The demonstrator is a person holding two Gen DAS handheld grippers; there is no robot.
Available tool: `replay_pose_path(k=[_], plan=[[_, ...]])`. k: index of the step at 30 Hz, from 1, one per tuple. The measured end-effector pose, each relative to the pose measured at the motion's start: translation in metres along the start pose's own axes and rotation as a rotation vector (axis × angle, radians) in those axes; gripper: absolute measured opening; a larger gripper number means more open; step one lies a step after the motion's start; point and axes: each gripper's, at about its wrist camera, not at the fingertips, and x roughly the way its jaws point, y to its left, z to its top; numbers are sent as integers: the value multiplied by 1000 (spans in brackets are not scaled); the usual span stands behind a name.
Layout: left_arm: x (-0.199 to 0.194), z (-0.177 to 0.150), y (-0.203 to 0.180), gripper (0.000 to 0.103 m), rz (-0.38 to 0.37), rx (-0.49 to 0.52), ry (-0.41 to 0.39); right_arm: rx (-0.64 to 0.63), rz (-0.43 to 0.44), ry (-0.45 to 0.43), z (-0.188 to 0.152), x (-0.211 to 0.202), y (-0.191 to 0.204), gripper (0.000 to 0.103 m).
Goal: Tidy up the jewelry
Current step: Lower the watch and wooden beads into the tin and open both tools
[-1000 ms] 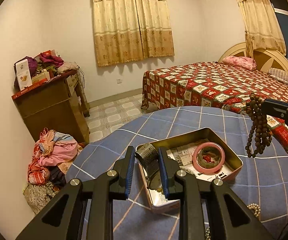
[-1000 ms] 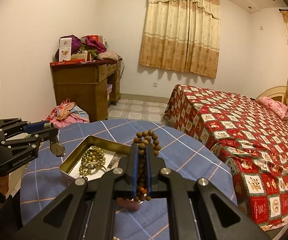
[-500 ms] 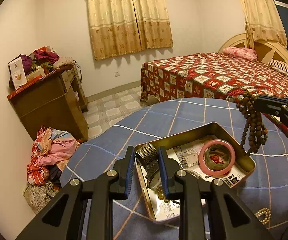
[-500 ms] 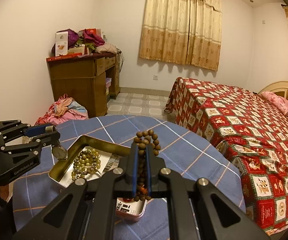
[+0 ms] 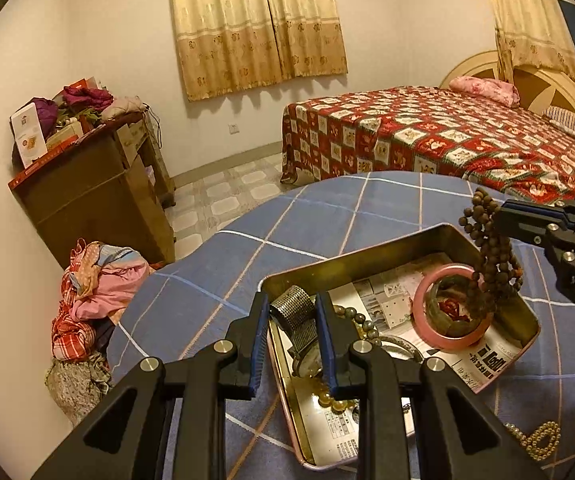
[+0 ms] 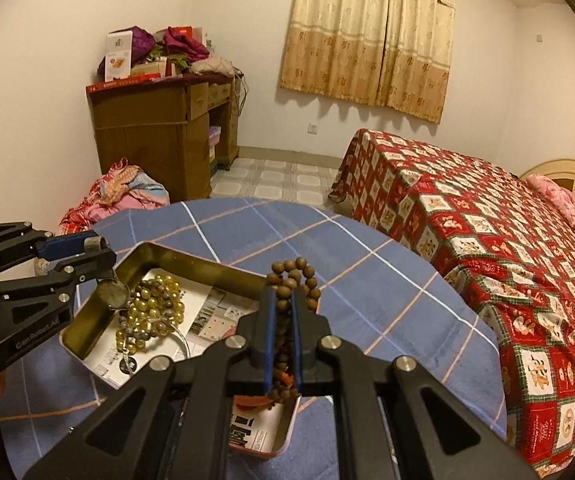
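The brown bead strand [image 6: 289, 276] hung pinched between my right gripper's [image 6: 283, 300] fingers, dangling over the pink bangle [image 5: 449, 308] inside the open tin [image 5: 367, 256]. My left gripper [image 5: 291, 312] clamped the mesh-band watch [image 5: 295, 312] over the tin's near corner, above the yellow beads [image 6: 151, 312]. The tin sat on the blue checked tablecloth [image 5: 307, 220].
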Motion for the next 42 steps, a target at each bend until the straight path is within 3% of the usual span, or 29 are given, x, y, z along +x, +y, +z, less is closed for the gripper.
replay_pose_path(k=[26,30,31,33,34,37,40,42], plan=[[22,-4,-3,24,20,13,47,-56,-7,92,-3,35,17,10],[18,-5,-6,29,35,28,49,-54,-6,88,-3,34,17,11],[16,-5,-7,34,46,31,46,-55,-6,88,-3,34,18,13],[8,-4,-7,64,78,29,18,-54,-15,90,-3,33,18,27],[4,-4,-7,68,87,28,-2,-51,-15,89,-3,32,17,30],[-6,-2,-4,70,93,24,-15,-47,-18,85,-5,28,18,49],[-13,-4,-1,70,103,16,-16,-51,-28,80,-7,22,19,51],[-18,-7,1,70,103,0,-12,-45,-29,78,-9,17,19,60]])
